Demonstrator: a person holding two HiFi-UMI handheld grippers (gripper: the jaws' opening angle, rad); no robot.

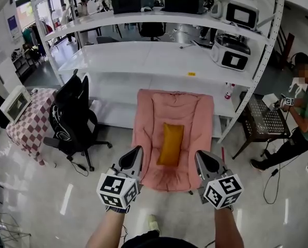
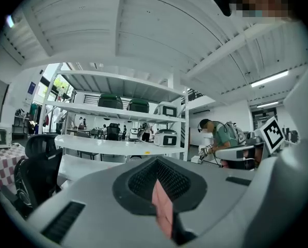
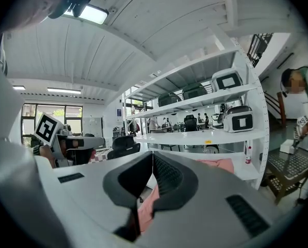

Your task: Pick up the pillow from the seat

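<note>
Left gripper (image 1: 138, 150), right gripper (image 1: 199, 154) both clenched, empty. Yellow pillow (image 1: 170, 143) at middle of pink seat (image 1: 195, 112). Risk imo: shallow pinch slips off soft pillow, or snags seat fabric.

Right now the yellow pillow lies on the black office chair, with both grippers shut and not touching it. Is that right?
Not quite. The head view shows the yellow pillow lying on the pink seat, not on the black office chair, which stands beside it. The left gripper and right gripper are indeed shut and not touching it.
</note>
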